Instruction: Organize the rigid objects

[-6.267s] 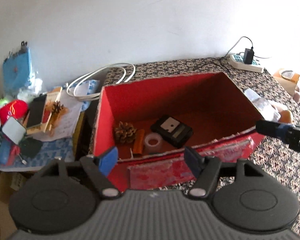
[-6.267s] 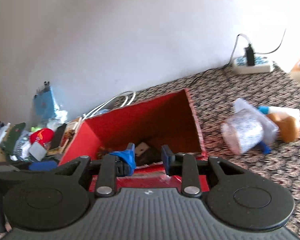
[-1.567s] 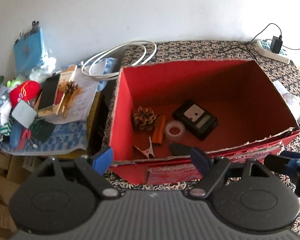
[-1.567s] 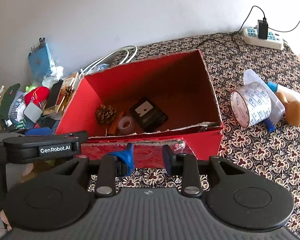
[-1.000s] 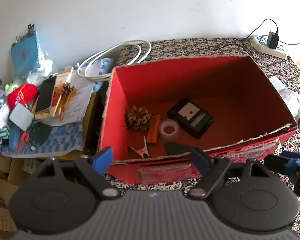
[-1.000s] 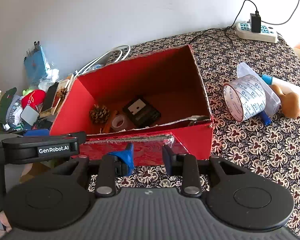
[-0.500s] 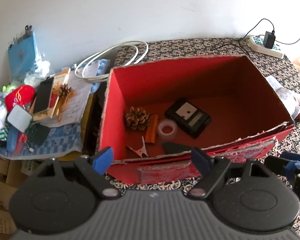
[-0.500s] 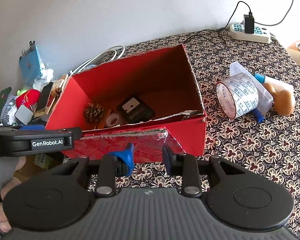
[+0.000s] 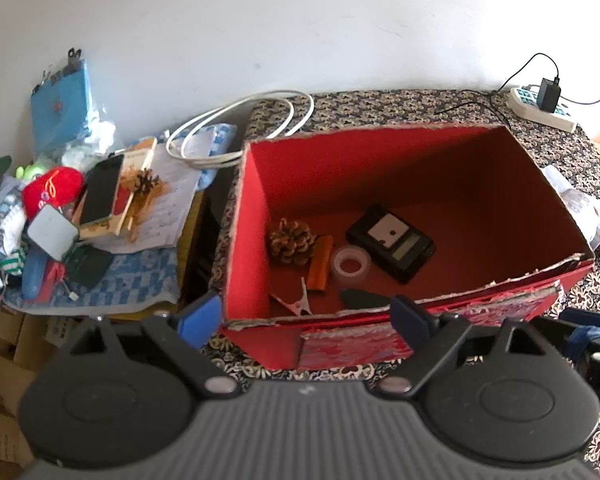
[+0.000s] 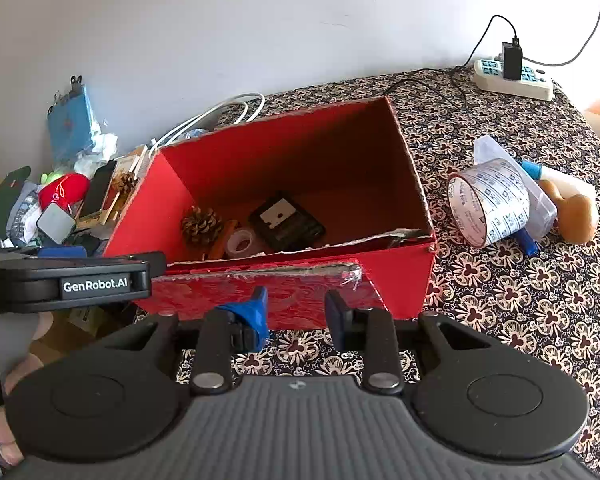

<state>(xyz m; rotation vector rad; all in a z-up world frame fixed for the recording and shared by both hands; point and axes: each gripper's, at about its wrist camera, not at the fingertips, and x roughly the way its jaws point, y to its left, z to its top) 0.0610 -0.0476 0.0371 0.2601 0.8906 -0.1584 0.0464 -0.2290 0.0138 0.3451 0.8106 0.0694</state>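
Left gripper [image 9: 306, 314] jaws were opening, nothing between them; right gripper [image 10: 294, 314] jaws stood narrowly apart, empty, before the red box [image 10: 404, 280] on the worktop [image 10: 520, 300].

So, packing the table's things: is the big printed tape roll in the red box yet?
Out: the tape roll lies on the tablecloth beside the red box.

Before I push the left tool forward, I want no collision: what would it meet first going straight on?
Probably the near wall of the red box; the left tool is empty, its jaws opening. Depth is unclear.
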